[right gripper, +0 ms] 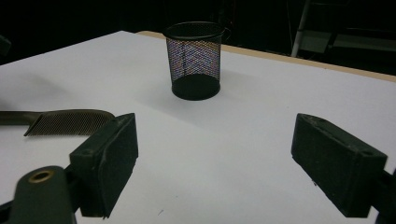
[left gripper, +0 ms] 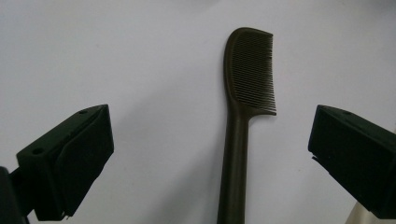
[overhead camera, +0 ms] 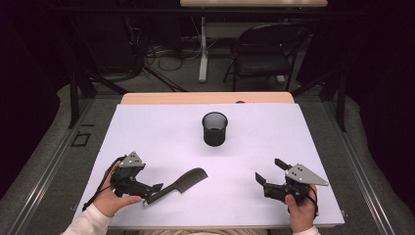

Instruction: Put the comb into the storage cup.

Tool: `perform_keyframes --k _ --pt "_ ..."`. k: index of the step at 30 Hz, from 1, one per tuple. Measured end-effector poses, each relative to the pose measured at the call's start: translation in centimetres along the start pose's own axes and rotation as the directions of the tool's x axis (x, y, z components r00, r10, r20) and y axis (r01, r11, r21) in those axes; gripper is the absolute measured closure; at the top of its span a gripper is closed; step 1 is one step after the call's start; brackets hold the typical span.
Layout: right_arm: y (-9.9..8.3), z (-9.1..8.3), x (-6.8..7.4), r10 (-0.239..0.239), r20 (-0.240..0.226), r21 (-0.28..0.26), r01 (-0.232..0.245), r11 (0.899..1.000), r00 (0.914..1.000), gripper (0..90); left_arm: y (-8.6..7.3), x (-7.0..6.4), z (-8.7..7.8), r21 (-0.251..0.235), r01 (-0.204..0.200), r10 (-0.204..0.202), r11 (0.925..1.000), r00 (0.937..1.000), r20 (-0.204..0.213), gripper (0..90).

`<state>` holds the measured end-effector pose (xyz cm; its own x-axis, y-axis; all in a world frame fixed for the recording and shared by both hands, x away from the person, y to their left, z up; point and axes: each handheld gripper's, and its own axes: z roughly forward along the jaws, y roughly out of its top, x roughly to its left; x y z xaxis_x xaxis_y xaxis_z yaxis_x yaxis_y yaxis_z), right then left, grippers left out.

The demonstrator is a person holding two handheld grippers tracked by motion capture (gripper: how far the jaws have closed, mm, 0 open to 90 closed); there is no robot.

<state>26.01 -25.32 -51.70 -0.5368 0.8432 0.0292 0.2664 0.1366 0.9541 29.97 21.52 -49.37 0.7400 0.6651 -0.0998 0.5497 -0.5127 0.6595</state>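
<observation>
Low on the left of the high view, we have our left tool (overhead camera: pixel 155 187) wide open astride the comb (overhead camera: pixel 182 182) handle on the bench (overhead camera: pixel 161 132), nothing gripped yet, the mesh cup (overhead camera: pixel 215 129) stands empty, and the right tool (overhead camera: pixel 268 170) idles agape.

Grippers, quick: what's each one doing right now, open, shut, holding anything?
Left gripper: open, fingers either side of the comb handle, not clamped on it.
Right gripper: open, holding nothing, facing the mesh cup.
</observation>
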Motion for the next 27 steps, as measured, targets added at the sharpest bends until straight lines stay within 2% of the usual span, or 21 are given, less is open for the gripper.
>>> perform_keyframes --k 2,3,4,5,11,27 --pt "0.0 0.0 0.0 -0.001 -0.001 -0.002 0.001 1.0 1.0 14.6 0.3 -0.3 0.1 0.034 -0.013 0.013 0.9993 0.9999 -0.01 0.6" --pt "0.0 0.0 0.0 -0.001 -0.002 -0.002 0.001 1.0 1.0 14.6 0.4 -0.3 0.2 0.05 -0.034 0.035 0.9982 0.9991 -0.022 0.6" --pt "0.0 0.0 0.0 -0.001 -0.002 0.003 0.001 1.0 1.0 14.6 0.4 -0.3 0.2 0.05 -0.034 0.035 0.9982 0.9991 -0.022 0.8" --pt "0.0 0.0 0.0 -0.001 -0.002 0.004 0.001 1.0 1.0 14.7 0.7 -0.5 0.2 0.075 -0.045 0.047 0.9961 0.9985 -0.028 1.1" --pt "0.0 0.0 0.1 0.007 -0.003 0.005 -0.007 1.0 1.0 14.6 1.4 -0.6 0.0 0.128 -0.059 0.064 0.9901 0.9973 -0.036 1.1" --pt "-0.1 0.3 0.1 -0.001 -0.002 0.004 0.001 1.0 1.0 14.7 1.7 -0.2 0.8 0.19 -0.044 0.05 0.9808 0.9984 -0.027 1.3"
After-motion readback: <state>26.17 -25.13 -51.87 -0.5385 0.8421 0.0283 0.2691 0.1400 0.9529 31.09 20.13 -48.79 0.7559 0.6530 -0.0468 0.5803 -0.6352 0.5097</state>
